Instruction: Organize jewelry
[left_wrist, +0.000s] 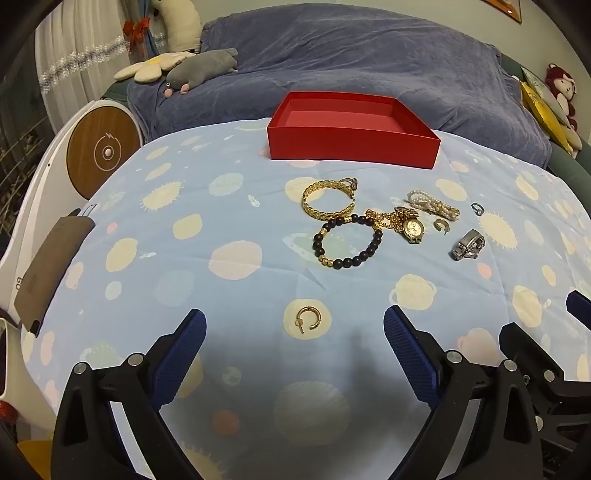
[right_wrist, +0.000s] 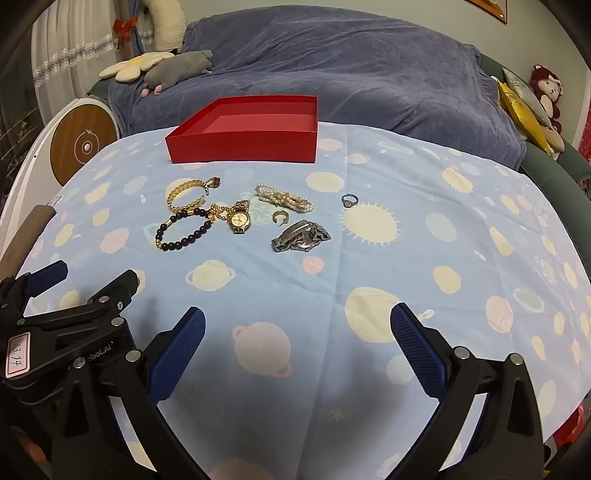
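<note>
Red box (left_wrist: 352, 146) empty, every piece from gold bangle (left_wrist: 327, 201) to hoop earring (left_wrist: 308, 319) unsorted; my left gripper (left_wrist: 295, 332) and right gripper (right_wrist: 297, 330) gape wide, holding nothing.

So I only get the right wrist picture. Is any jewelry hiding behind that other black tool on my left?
Observer: Yes. The left wrist view shows a gold hoop earring lying alone on the planet-print cloth, just ahead of the left gripper and well short of the main pile.
Operator: Is that tool holding it?
Observer: No. Its blue fingers are spread wide, and the earring lies in the gap between them, touching neither one.
</note>
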